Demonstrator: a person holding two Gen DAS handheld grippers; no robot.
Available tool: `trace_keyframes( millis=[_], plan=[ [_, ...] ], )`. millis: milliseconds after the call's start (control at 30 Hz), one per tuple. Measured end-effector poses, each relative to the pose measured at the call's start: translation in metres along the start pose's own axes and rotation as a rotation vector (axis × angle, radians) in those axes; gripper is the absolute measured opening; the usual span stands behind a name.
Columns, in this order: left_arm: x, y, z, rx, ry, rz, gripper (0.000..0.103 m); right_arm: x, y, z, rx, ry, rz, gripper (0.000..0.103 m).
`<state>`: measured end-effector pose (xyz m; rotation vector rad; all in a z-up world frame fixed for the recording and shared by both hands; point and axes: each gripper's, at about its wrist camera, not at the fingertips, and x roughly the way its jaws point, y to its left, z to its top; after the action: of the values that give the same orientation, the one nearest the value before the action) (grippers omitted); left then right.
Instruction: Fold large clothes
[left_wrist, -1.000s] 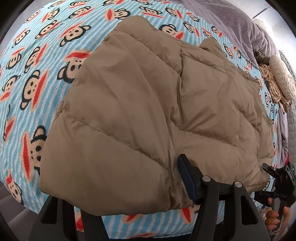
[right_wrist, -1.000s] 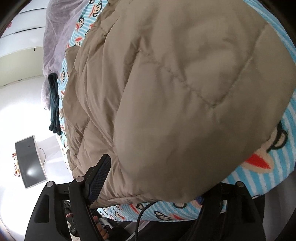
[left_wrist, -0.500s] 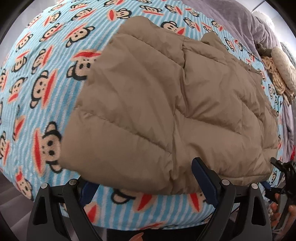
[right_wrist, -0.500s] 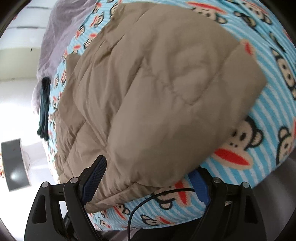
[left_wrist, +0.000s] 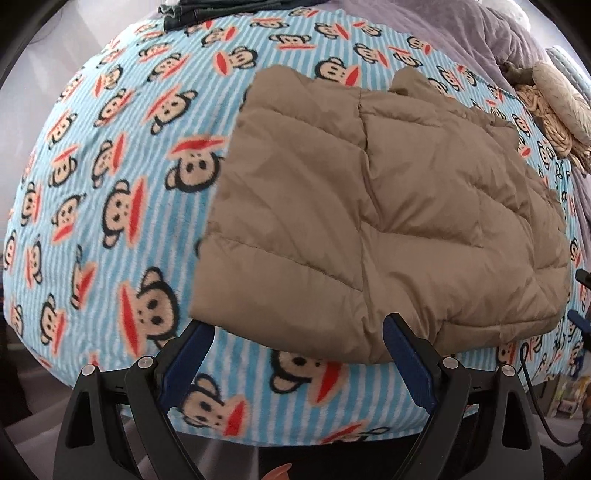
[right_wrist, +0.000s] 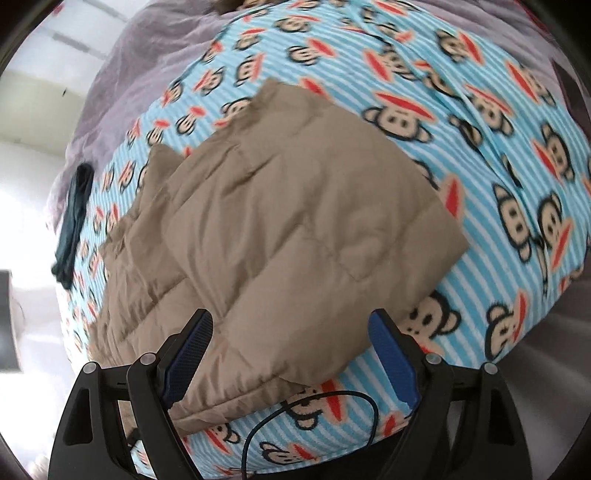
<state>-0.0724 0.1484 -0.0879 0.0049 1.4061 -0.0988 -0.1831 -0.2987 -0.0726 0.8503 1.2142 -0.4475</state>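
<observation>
A tan quilted puffer jacket (left_wrist: 373, 221) lies folded into a rough rectangle on a bed with a blue striped monkey-print blanket (left_wrist: 110, 206). It also shows in the right wrist view (right_wrist: 280, 236). My left gripper (left_wrist: 295, 354) is open and empty, just off the jacket's near edge. My right gripper (right_wrist: 291, 343) is open and empty at the jacket's near edge at the other end. The jaws of both stand wide apart, with blue pads (left_wrist: 406, 362) showing.
A dark folded garment (right_wrist: 74, 225) lies at the blanket's far side. A grey-purple cover (left_wrist: 491, 33) and a beige knitted item (left_wrist: 554, 107) lie at the head of the bed. A black cable (right_wrist: 314, 410) hangs by the bed's near edge.
Both grippers let go of the jacket and drew back from it. The jacket now lies flat and smaller in both views, with more blanket showing.
</observation>
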Motion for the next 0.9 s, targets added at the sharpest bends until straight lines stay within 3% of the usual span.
trace_keyframes(
  millis=[233,367,467,533,600,733,867,900],
  plan=[
    [-0.015,0.005,0.010,0.026,-0.081,0.073,0.093,0.014,0.045,-0.004,-0.151,0.048,0.005,0.088],
    [-0.017,0.025,0.035,-0.004,-0.117,0.021,0.093,0.019,0.070,-0.008,-0.247,0.059,0.005,0.088],
    [0.001,0.041,0.062,0.010,-0.091,-0.053,0.093,0.025,0.087,-0.012,-0.307,0.080,0.005,0.088],
    [0.015,0.050,0.077,0.026,-0.081,-0.062,0.093,0.033,0.096,-0.012,-0.328,0.098,0.001,0.088],
    [0.032,0.057,0.093,0.044,-0.052,-0.131,0.093,0.040,0.104,-0.012,-0.344,0.113,-0.002,0.088],
    [0.071,0.065,0.119,0.064,0.056,-0.393,0.093,0.048,0.116,-0.016,-0.385,0.131,-0.019,0.088],
    [0.103,0.052,0.133,0.098,0.148,-0.592,0.093,0.057,0.121,-0.018,-0.401,0.157,-0.026,0.088],
    [0.109,0.048,0.135,0.107,0.161,-0.612,0.093,0.060,0.122,-0.018,-0.406,0.162,-0.028,0.088]
  ],
)
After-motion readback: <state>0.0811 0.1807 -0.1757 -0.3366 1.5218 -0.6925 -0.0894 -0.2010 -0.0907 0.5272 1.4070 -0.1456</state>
